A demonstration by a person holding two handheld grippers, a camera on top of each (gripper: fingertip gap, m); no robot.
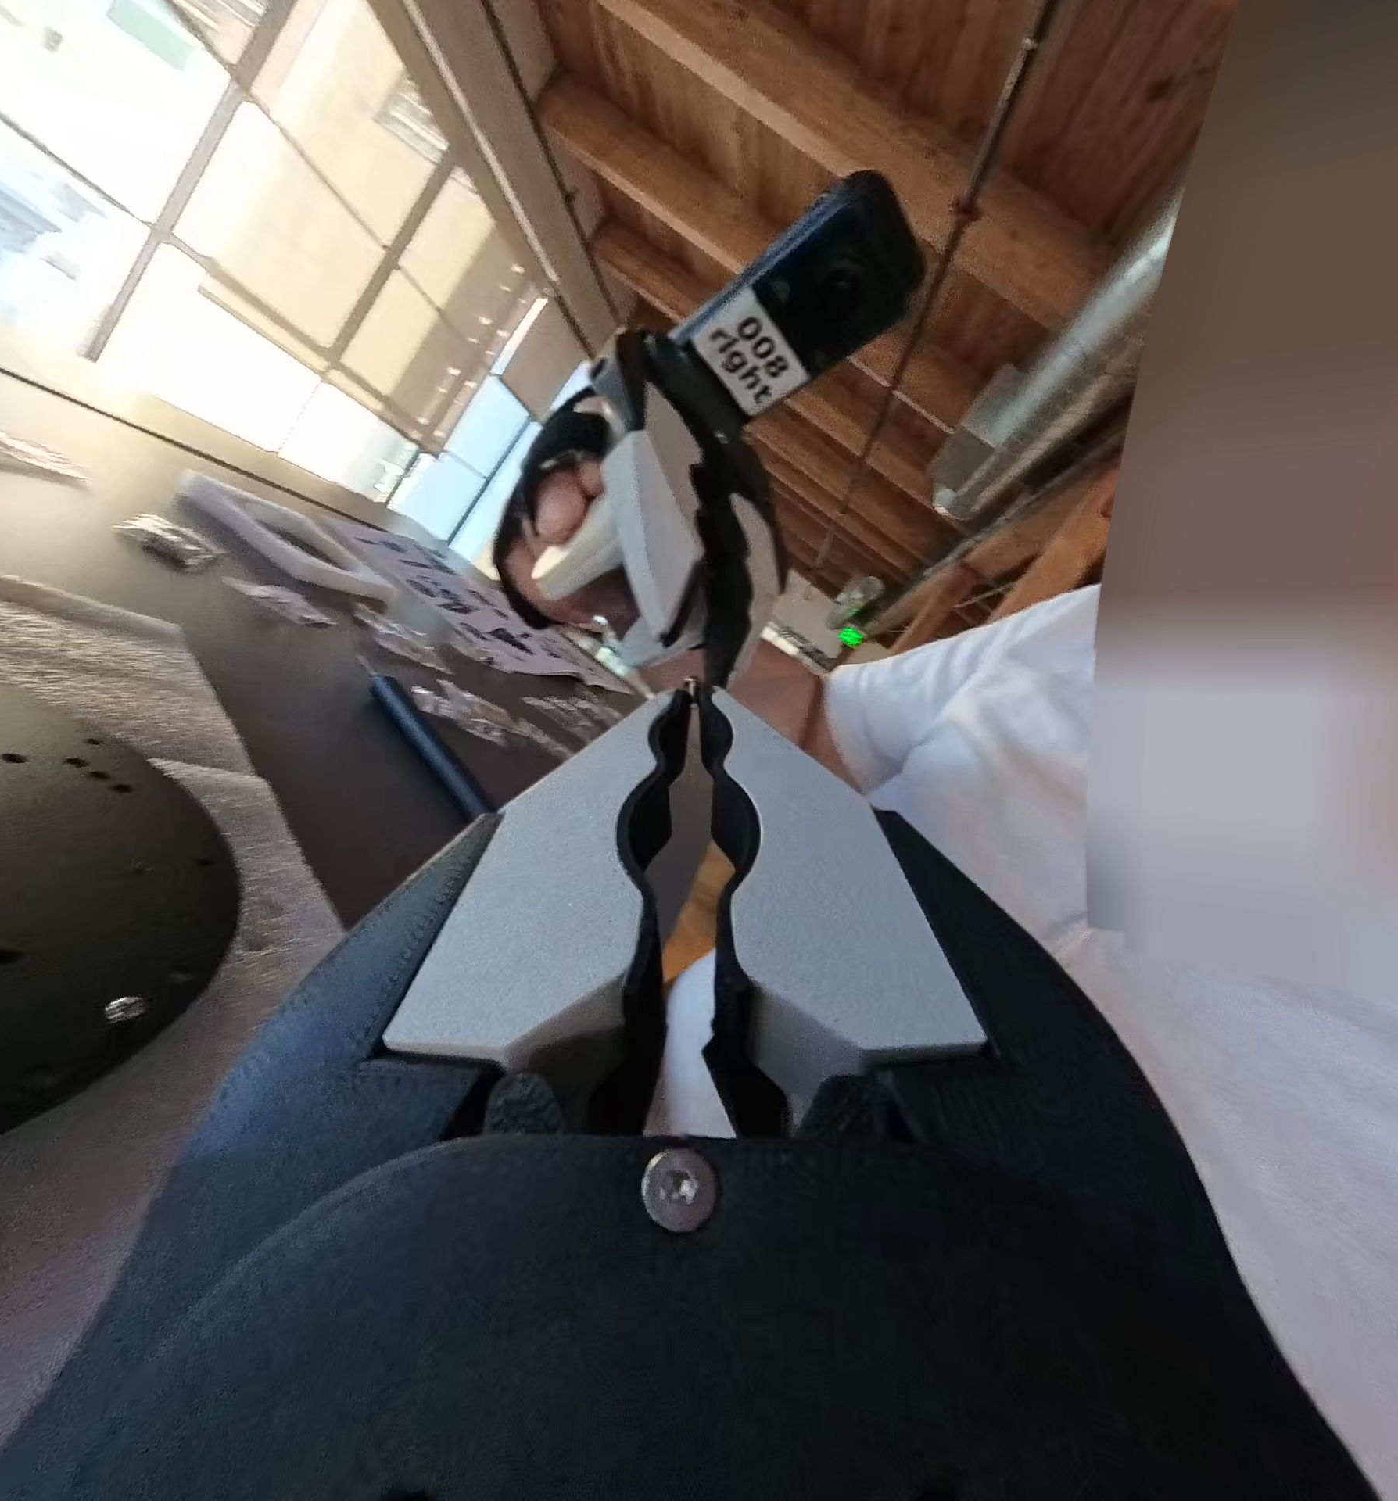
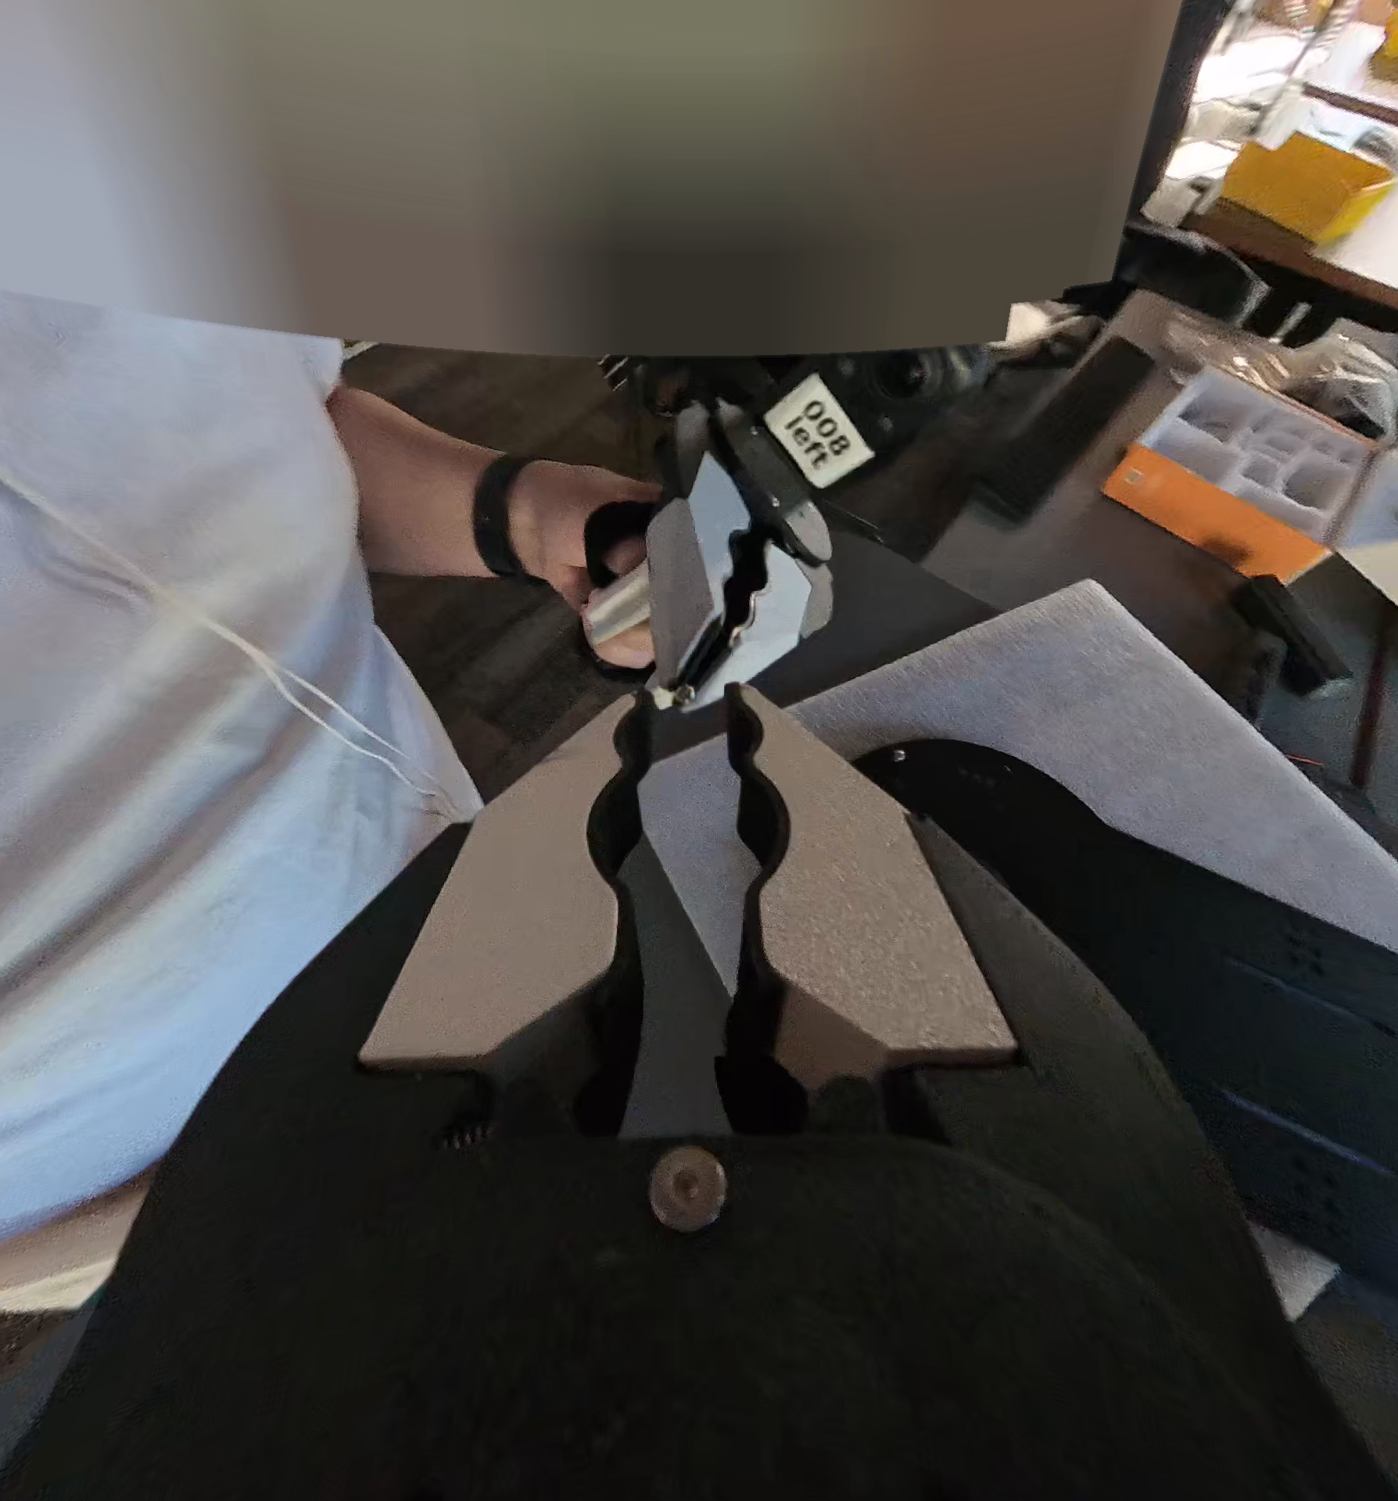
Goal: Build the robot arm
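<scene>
Wooden ceiling beams (image 1: 761, 122) and a wall of bright windows (image 1: 233, 203) fill the tilted left wrist view, with a dark bench (image 1: 314, 690) running below them. On the bench lie a grey foam sheet (image 2: 1086, 690) and, set against it, a black round plate (image 1: 70, 893) dotted with small holes. Farther back are a printed sheet of paper (image 1: 501, 601), a thin blue rod (image 1: 428, 747) and some scattered small bits too blurred to tell apart. The right wrist view also shows an orange box (image 2: 1248, 471) with white compartments on the bench, and a yellow box (image 2: 1313, 179) on another table behind.

A person in a white shirt (image 2: 151, 650) holds both tools up off the bench, tip to tip. The left claw (image 1: 692, 694) is pinched nearly closed on a small metal piece (image 2: 682, 693) – it looks like a tiny screw – gripped at the very ends of its fingers. The left hand (image 2: 590, 552), with a black wristband (image 2: 501, 520), squeezes that tool's handle.

The right claw (image 2: 688, 702) stands narrowly parted, with a clear gap between its fingertips and nothing inside. Its left fingertip sits just beside the metal piece; whether they touch I cannot tell. The right hand (image 1: 566, 520) grips its handle, and a black camera (image 1: 834, 260) with a white label sits on top.
</scene>
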